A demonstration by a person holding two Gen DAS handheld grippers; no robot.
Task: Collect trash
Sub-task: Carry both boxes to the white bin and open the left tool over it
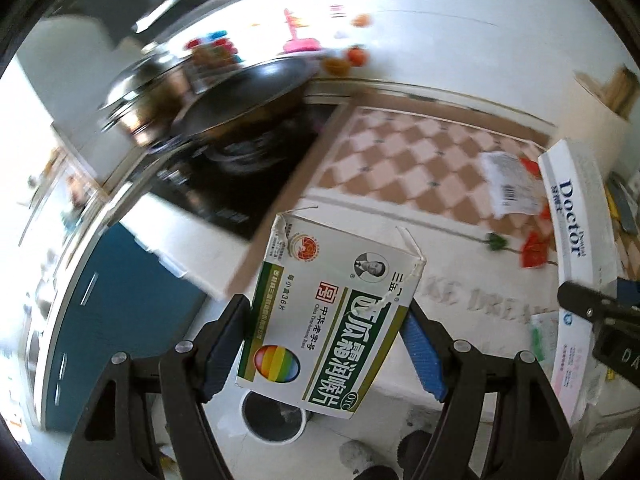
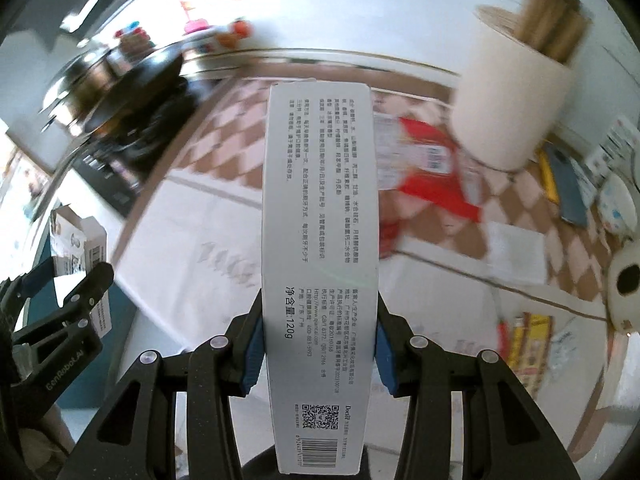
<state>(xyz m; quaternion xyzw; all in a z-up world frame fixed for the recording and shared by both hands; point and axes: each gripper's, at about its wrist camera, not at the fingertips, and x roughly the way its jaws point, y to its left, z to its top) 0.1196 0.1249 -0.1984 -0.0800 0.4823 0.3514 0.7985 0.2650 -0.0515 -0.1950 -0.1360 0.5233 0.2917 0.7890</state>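
The left gripper (image 1: 324, 344) is holding a white and green cardboard medicine box with a rainbow oval (image 1: 328, 312), its jaws clamped on the box's 2 sides, above the near edge of the desk (image 1: 352, 216). The right gripper (image 2: 316, 356) is holding a long white toothpaste carton printed with black text (image 2: 320, 248), its jaws clamped on the carton's 2 long sides, over the middle of the desk.

Only the left wrist view is showing the carton's other face with the blue word "Doctor" (image 1: 576, 240) at the right edge, the round dark-rimmed bin opening (image 1: 274, 416) on the floor under the medicine box, and the blue cabinet front (image 1: 132, 312) below the desk's left edge. Only the right wrist view is showing the tall cream cylinder with brown rolls in it (image 2: 516, 92) toward the desk's far right corner, the white paper roll (image 2: 624, 284) at the right edge, and the carton's barcode and QR code.

Both views are showing the dark wok (image 1: 244, 96) at the far left corner and a red and white wrapper (image 2: 424, 160) on the checked cloth, blurred. The small coloured items along the far edge are too smeared to identify. The carton's near end is cut off by the bottom of the right wrist view.
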